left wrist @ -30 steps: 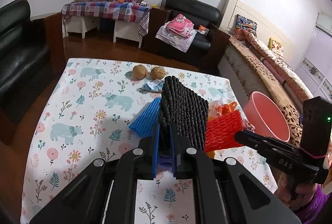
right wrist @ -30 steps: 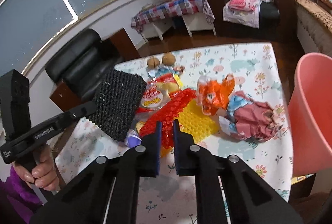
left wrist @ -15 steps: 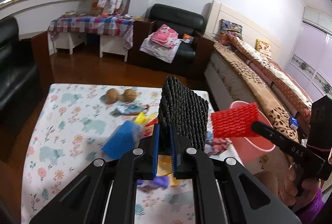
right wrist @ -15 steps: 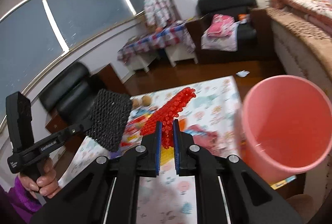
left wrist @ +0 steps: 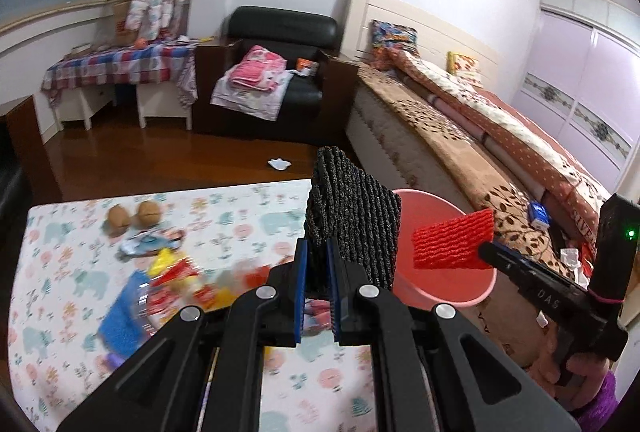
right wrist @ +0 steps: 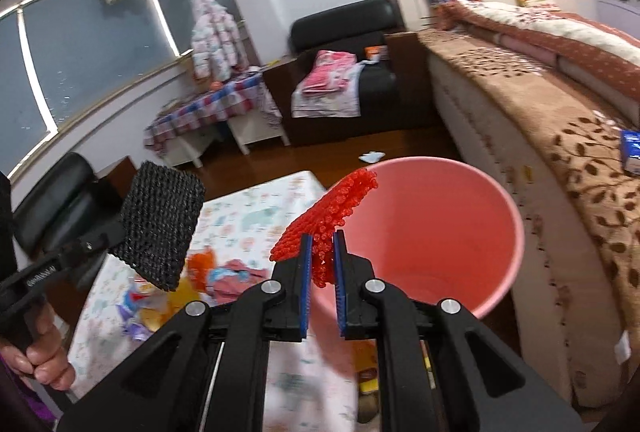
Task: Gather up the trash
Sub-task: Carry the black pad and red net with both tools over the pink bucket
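Note:
My left gripper (left wrist: 317,252) is shut on a black foam net (left wrist: 352,216), held up beside the rim of the pink bucket (left wrist: 448,292). The net also shows in the right wrist view (right wrist: 160,228). My right gripper (right wrist: 321,244) is shut on a red foam net (right wrist: 326,216), held over the pink bucket's (right wrist: 432,232) mouth. The red net shows in the left wrist view (left wrist: 454,242) above the bucket. More trash (left wrist: 176,284), wrappers and a blue foam net, lies on the floral table (left wrist: 60,272).
Two brown round things (left wrist: 134,214) lie at the table's far side. A bed (left wrist: 500,160) runs along the right behind the bucket. A black armchair (left wrist: 280,72) with clothes and a checked side table (left wrist: 116,68) stand at the back. White scrap (left wrist: 279,164) lies on the floor.
Both grippers have lifted off the table and swung right toward the pink bucket, each carrying its net. The red net went from the trash pile to above the bucket's mouth.

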A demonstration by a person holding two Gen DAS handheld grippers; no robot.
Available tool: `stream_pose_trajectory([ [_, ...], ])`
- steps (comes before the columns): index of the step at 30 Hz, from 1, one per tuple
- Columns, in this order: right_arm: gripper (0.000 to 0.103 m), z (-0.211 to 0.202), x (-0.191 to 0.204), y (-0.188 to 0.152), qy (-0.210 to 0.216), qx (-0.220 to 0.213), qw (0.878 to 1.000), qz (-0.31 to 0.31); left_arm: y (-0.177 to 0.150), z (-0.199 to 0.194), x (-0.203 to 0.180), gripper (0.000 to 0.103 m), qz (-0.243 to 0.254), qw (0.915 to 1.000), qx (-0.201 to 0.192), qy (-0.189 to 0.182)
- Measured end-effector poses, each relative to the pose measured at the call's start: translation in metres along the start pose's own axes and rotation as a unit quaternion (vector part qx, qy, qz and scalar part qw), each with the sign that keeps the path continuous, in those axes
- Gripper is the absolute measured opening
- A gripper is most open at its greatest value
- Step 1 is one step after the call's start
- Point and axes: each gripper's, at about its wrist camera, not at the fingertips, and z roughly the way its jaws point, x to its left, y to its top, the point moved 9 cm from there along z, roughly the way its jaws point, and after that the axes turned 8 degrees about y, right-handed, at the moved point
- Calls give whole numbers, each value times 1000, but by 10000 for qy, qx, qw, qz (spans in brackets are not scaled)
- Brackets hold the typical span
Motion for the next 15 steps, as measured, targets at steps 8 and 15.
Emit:
stream_pose_trajectory([
  [8, 11, 1, -38, -5, -491, 82, 9987, 144, 3, 35, -57, 9, 424, 9987, 156, -214],
  [15, 11, 11, -61, -18, -596, 342, 9967, 423, -5, 68, -97, 9, 764, 9960, 361, -278],
])
